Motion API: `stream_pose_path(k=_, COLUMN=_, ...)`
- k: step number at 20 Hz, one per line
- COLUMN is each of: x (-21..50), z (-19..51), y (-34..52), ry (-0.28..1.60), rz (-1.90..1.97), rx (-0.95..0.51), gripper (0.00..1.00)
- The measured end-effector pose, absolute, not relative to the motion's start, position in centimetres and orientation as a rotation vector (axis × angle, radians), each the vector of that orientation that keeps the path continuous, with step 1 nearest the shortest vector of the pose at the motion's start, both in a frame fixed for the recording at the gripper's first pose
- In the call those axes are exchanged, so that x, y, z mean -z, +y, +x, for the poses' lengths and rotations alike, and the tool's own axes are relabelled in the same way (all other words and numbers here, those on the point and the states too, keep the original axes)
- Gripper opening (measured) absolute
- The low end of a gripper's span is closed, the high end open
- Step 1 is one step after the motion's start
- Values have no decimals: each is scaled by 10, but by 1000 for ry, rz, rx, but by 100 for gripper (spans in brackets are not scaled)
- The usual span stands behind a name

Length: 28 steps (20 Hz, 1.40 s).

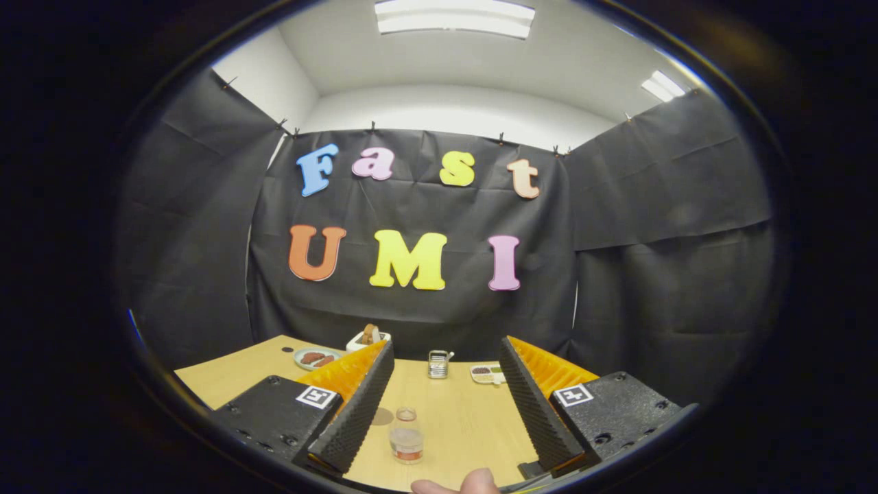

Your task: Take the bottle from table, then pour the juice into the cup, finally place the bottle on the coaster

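Fingertip: a person's fingertip (473,484) showed nearest of all, at the near edge between the two fingers.
Fingers: the gripper (439,439) had its fingers spread wide apart, holding nothing; their inner faces were ribbed and rough.
Bottle: a small clear bottle (406,436) stood upright on the table between the fingers, nearer the left one but apart from it; it was short and round, with a reddish band low on its body and a narrow open-looking neck.
Coaster: a flat round brownish disc (381,416) lay just beside the bottle, partly hidden by the left finger.
Table: the table (466,418) was pale wood-grain, smooth and flat.
Cup: a metal, ridged cup-like vessel (437,364) stood farther back, beyond the bottle.
Dishes: a round plate (314,357) with reddish food lay far left; a white box (368,337) with something brown stood behind it; a small tray (485,373) lay far right.
Room: black cloth (617,274) hung as walls behind the table; above were a white ceiling and strip lights (454,17).
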<state>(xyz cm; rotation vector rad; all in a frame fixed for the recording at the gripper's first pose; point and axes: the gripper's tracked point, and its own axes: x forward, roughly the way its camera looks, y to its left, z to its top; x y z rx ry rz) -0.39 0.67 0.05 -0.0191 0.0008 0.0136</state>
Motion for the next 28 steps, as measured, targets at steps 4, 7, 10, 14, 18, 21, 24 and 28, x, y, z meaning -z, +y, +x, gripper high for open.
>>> stream_pose_path(k=4, x=-1, z=-5, y=8, ry=-3, rz=-26, rx=-13, gripper=99)
stream_pose_path(k=7, x=0, z=-5, y=10, ry=-2, rz=-26, rx=-19, gripper=99)
stream_pose_path(k=10, x=1, z=-4, y=11, ry=-1, rz=-26, rx=-21, gripper=99)
stream_pose_path(k=14, x=10, z=-2, y=14, ry=18, rz=-28, rx=-30, gripper=99)
stream_pose_path(k=18, x=17, z=3, y=13, ry=17, rz=-27, rx=-31, gripper=99)
stream_pose_path(k=21, x=36, z=11, y=23, ry=36, rz=-21, rx=-71, gripper=99)
stream_pose_path(k=24, x=70, z=17, y=32, ry=75, rz=-10, rx=-103, gripper=99)
stream_pose_path(k=28, x=131, z=22, y=48, ry=150, rz=-23, rx=-139, gripper=99)
